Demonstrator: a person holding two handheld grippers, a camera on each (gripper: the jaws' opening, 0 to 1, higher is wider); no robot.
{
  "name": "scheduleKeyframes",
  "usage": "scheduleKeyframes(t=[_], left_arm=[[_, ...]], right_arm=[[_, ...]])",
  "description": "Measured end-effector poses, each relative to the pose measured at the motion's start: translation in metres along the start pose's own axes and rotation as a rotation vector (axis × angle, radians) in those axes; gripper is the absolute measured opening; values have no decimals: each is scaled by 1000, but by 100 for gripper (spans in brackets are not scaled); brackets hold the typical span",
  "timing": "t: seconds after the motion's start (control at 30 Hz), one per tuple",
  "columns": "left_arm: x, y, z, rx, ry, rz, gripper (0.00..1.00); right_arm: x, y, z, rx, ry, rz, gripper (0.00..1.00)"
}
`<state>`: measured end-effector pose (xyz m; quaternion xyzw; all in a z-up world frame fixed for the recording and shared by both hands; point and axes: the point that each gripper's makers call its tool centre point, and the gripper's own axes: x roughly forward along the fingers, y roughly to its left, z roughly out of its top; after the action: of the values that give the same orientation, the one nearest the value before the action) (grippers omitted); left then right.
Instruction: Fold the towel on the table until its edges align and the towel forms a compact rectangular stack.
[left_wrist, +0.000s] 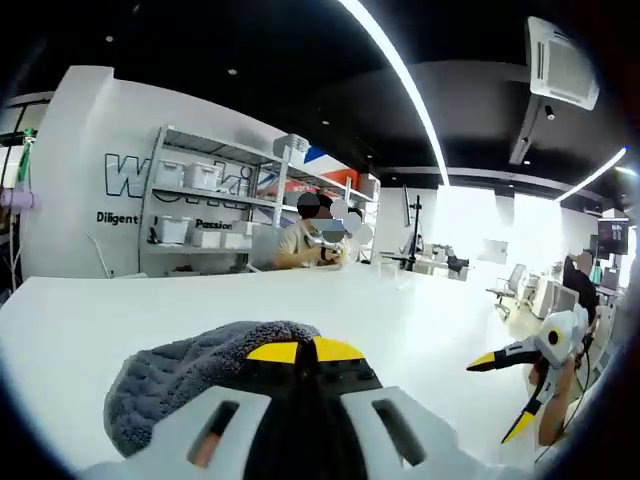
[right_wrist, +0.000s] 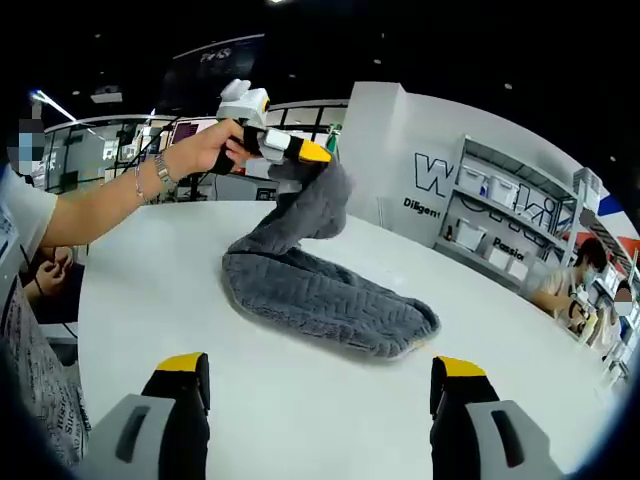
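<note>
1 grey towel (right_wrist: 320, 290) here, 2 grippers, 1 white tabletop (right_wrist: 150, 300). In the right gripper view the towel sits mid-frame on the tabletop, most of it lying in a lumpy heap, with 1 end pulled up toward the upper left of the frame. That raised end is pinched in the left gripper (right_wrist: 300, 152), yellow tips pressed together on the fabric, held by a hand (right_wrist: 205, 148) with a bracelet on the wrist. In the left gripper view the same left gripper (left_wrist: 305, 352) sits at the bottom centre, tips together, grey towel (left_wrist: 170, 375) bunched right behind them.

The right gripper (right_wrist: 320, 385) has its jaws spread wide at the bottom of its own view, nothing between them, well short of the towel. It also pokes in at the lower right of the left gripper view (left_wrist: 515, 385), jaws apart.

Room: dark ceiling with long light strips (left_wrist: 395, 70), white wall with lettering, 1 metal shelf rack (left_wrist: 215, 210) holding white bins, people seated at the tabletop's far side.
</note>
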<state>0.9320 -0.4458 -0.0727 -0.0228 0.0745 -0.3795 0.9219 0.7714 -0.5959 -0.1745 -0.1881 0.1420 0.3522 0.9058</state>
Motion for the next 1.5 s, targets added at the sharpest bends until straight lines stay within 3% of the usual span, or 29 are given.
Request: scheduleKeyframes(t=[0.1, 0.13, 0.23, 0.4, 0.53, 0.7, 0.83, 0.97, 1.2, 1.33, 1.5], left_arm=[[27, -22, -40, 7, 78, -47, 4], [36, -25, -50, -1, 79, -45, 4], [51, -41, -85, -26, 138, -93, 4], [56, -54, -120, -33, 204, -125, 4], [51, -63, -158, -38, 330, -145, 4], [47, -66, -156, 4, 321, -120, 4], [45, -70, -159, 121, 340, -101, 5], [42, -79, -152, 178, 326, -121, 14], [31, -86, -121, 144, 247, -158, 27], [15, -79, -94, 46, 183, -171, 31], [-10, -65, -85, 39, 205, -156, 54]], right_arm=[[0, 0, -1, 0, 2, 0, 95], [0, 0, -1, -1, 3, 2, 95], [1, 1, -2, -1, 1, 11, 95], [2, 1, -5, 1, 6, 13, 95], [5, 1, -6, 6, 6, 15, 95], [10, 7, -4, 4, 3, 33, 95], [10, 10, -3, 1, 0, 40, 95], [9, 9, -2, 0, 0, 34, 95], [7, 9, 1, -4, -6, 29, 95], [6, 9, 3, -5, -8, 29, 95], [6, 11, 4, -5, -9, 32, 95]])
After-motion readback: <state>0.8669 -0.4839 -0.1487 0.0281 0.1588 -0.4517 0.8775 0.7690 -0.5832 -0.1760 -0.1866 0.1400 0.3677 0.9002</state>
